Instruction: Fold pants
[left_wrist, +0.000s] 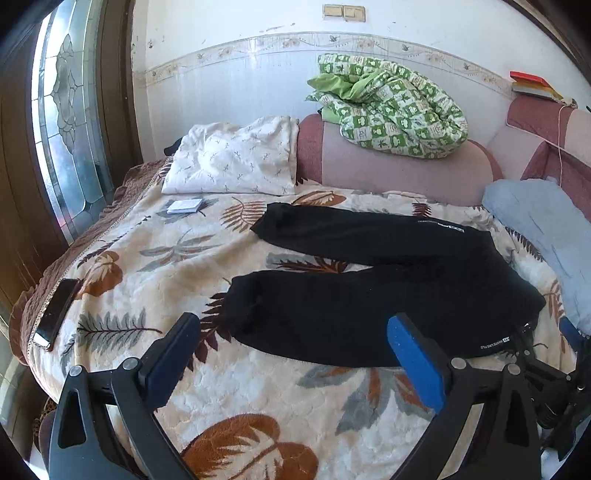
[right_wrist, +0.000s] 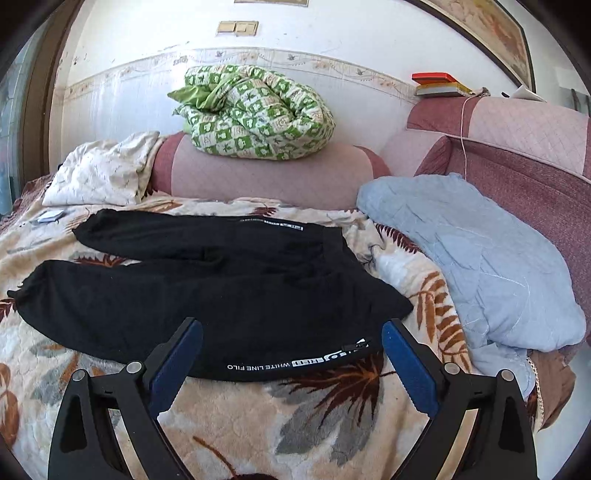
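On the leaf-print blanket (right_wrist: 110, 398), black pants (right_wrist: 207, 295) lie flat, legs spread apart.
Left gripper (left_wrist: 295, 354) and right gripper (right_wrist: 291, 354) hover over the near leg, fingers spread wide, grasping nothing; a blue pillow (right_wrist: 480, 266) lies beside the waistband.

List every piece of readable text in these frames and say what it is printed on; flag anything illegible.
"WHITE LINE FILO": white print, seen upside down, along the near leg of the black pants, beside a boxed logo too small to read.
White print on the far leg near the waistband: too small to read.
Books on the sofa back: no legible text.
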